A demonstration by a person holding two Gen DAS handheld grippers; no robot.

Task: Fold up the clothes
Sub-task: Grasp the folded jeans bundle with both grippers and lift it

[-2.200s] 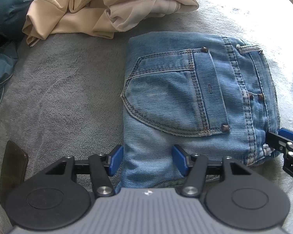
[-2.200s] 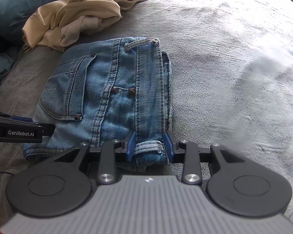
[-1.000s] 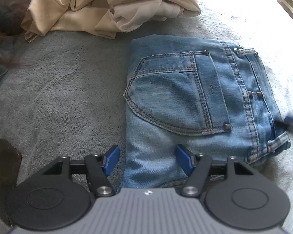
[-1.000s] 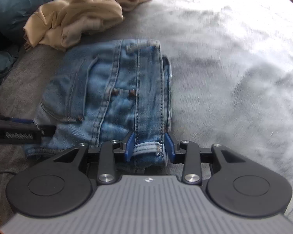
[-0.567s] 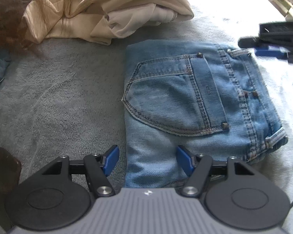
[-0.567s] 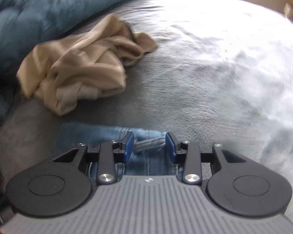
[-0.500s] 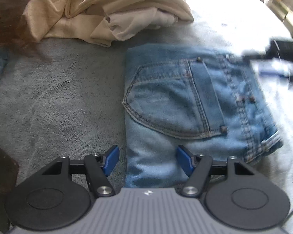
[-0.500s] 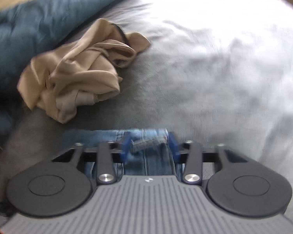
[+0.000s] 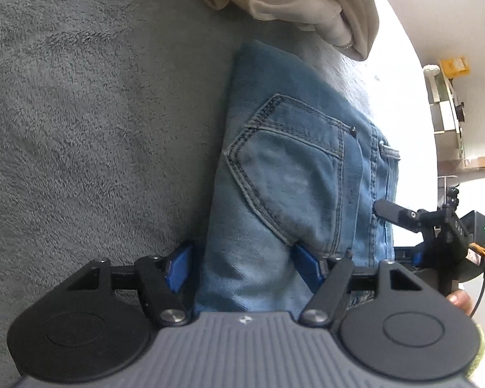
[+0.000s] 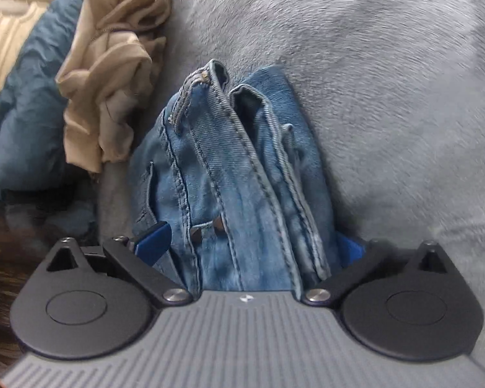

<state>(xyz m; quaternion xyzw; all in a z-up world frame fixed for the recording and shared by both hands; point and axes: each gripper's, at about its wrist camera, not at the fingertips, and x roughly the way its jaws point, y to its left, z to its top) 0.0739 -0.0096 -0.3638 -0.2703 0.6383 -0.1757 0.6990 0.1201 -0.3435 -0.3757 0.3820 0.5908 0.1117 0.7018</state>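
I have the folded jeans [image 9: 291,194] on the grey bed [image 9: 80,129], left gripper [image 9: 242,266] spread wide around one end, right gripper [image 10: 252,242] wide around the waistband end; unclamped, I risk the layers sliding open if I lift

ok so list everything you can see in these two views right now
folded blue denim jeans: one, blue, lying on the blanket, between the jaws of both grippers
crumpled beige garment: one, beige, beyond the jeans
grey fleece blanket: one, grey, under everything
teal quilted bedding: one, teal, far left in the right view
shelf with a yellow box: one, pale, right edge of the left view
left hand-held gripper: jaws wide around the jeans' near edge
right hand-held gripper: jaws spread around the waistband
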